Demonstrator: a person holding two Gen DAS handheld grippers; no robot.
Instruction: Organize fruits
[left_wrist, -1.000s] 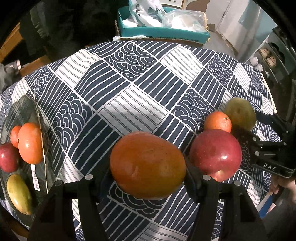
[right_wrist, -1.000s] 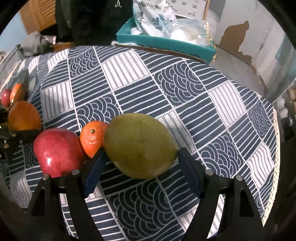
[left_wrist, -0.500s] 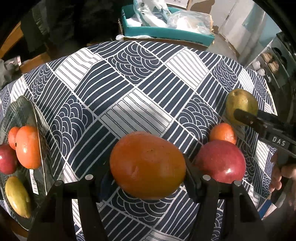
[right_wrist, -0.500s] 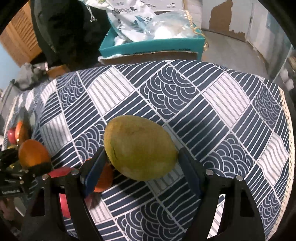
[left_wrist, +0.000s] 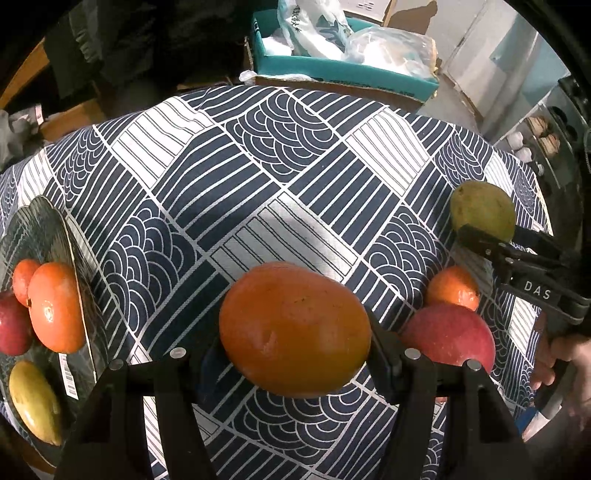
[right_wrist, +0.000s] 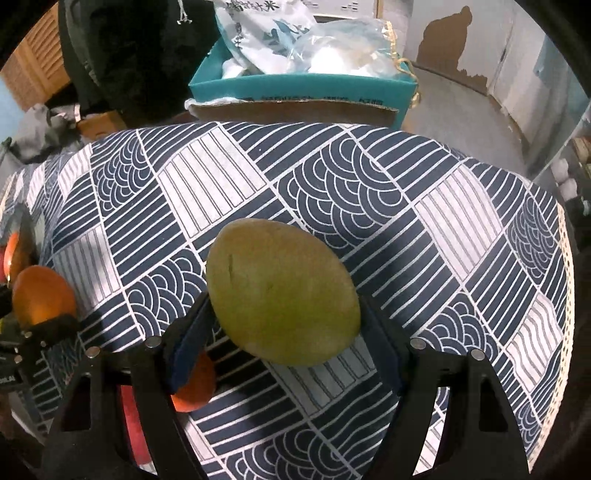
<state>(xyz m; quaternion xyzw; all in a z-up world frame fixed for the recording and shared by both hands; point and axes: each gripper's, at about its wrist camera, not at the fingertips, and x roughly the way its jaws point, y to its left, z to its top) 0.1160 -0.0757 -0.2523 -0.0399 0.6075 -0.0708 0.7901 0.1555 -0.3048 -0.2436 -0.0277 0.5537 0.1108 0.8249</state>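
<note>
My left gripper (left_wrist: 295, 343) is shut on a large orange mango (left_wrist: 295, 328) and holds it above the patterned tablecloth. My right gripper (right_wrist: 284, 317) is shut on a green mango (right_wrist: 282, 291), lifted off the cloth; it shows at the right of the left wrist view (left_wrist: 482, 210). A small orange (left_wrist: 452, 288) and a red apple (left_wrist: 448, 336) lie on the cloth at the right. A dark glass plate (left_wrist: 44, 225) at the left holds an orange fruit (left_wrist: 55, 306), a red apple (left_wrist: 13, 325), a yellow mango (left_wrist: 35, 402) and another small orange.
A teal box (left_wrist: 343, 70) with plastic bags stands beyond the table's far edge. The blue and white tablecloth (left_wrist: 280, 177) covers the round table. A person's hand (left_wrist: 565, 358) holds the right gripper at the right edge.
My right gripper has lifted the green mango up and away from the small orange and the red apple. My left gripper has kept the orange mango and risen slightly.
</note>
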